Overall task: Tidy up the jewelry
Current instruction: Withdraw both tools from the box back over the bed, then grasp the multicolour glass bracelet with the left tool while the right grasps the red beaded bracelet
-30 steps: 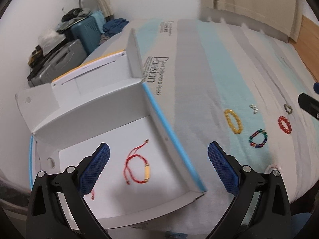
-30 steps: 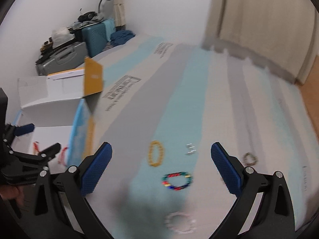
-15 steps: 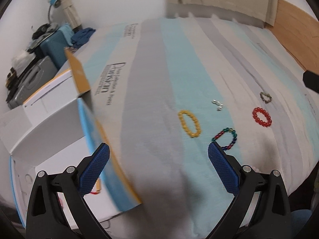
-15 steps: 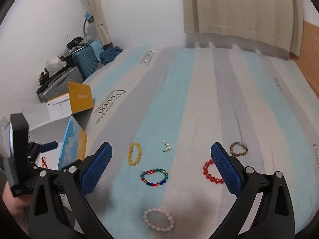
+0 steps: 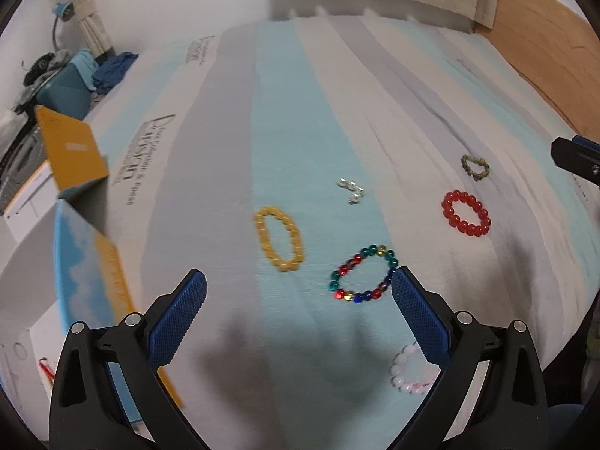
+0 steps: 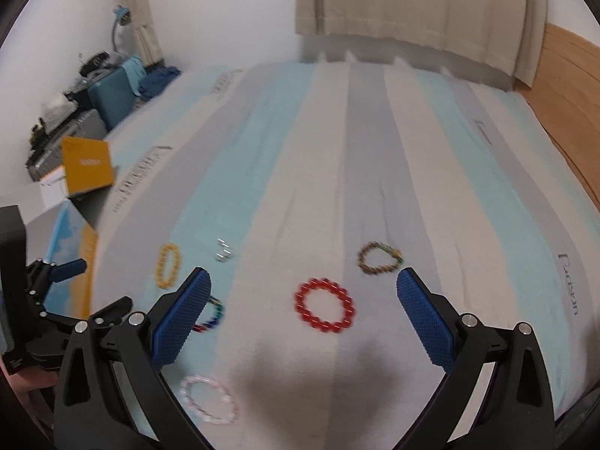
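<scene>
Both my tools, left (image 5: 298,292) and right (image 6: 303,292), gape empty. Six pieces lie on the bed (image 6: 375,131); the box (image 5: 75,262) at nine o'clock holds little.

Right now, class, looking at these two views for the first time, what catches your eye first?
Bright bead bracelets scattered on the striped bedspread: a red bracelet lies between the open right gripper fingers, and a multicoloured bracelet and a yellow bracelet lie ahead of the open left gripper. An open box sits at far left.
</scene>
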The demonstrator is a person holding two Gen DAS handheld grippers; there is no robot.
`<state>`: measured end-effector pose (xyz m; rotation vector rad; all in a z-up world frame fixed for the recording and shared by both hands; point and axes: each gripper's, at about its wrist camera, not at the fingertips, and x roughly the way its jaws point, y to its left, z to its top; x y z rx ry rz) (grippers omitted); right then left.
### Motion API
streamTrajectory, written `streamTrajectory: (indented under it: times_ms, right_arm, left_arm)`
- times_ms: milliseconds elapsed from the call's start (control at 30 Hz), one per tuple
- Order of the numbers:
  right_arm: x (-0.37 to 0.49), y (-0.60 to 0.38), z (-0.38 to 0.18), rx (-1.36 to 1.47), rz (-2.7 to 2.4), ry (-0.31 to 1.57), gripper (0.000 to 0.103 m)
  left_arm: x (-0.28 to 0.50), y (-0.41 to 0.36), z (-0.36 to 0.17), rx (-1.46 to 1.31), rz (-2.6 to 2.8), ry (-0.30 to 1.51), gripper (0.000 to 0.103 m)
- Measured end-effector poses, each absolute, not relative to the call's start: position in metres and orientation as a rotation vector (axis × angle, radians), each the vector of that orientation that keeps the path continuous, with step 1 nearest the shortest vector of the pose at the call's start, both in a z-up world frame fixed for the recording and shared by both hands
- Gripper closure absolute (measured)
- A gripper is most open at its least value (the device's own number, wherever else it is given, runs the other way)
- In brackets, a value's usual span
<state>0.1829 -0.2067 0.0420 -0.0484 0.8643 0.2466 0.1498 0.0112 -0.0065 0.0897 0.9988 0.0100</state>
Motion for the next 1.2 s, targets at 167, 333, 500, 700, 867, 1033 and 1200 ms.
streamTrajectory:
  times_ms: [167, 333, 500, 700, 867, 1033, 1200]
  right_arm:
    - [0.196, -0.220, 0.011, -0.027, 0.226, 0.905, 0.008]
    - [0.211, -0.221, -0.022, -0.079, 0.206, 0.954, 0.008]
    - [0.225, -0.216, -0.046, -0.104, 0.200, 0.991, 0.008]
    - [0.235, -0.211, -0.063, -0.095, 0.206, 1.034, 0.008]
    - [0.240, -0.208, -0.072, -0.090, 0.215, 1.051, 0.008]
    - [0.243, -0.204, -0.081, -0.094, 0.228, 1.075, 0.009]
    - [0.248, -0.202, -0.090, -0.091, 0.239, 1.105, 0.012]
  left_arm:
    - [0.158, -0.006, -0.028, 0.105, -0.004, 1.005, 0.006]
    - [0.163, -0.024, -0.050, 0.174, -0.005, 0.988, 0.006]
    - [0.167, -0.034, -0.071, 0.158, -0.024, 1.017, 0.006]
    - [0.172, -0.034, -0.086, 0.096, -0.015, 1.034, 0.006]
    - [0.175, -0.028, -0.095, 0.064, -0.001, 1.034, 0.006]
    - [0.180, -0.023, -0.102, 0.055, 0.003, 1.038, 0.006]
    - [0.183, -0.020, -0.104, 0.044, 0.006, 1.041, 0.006]
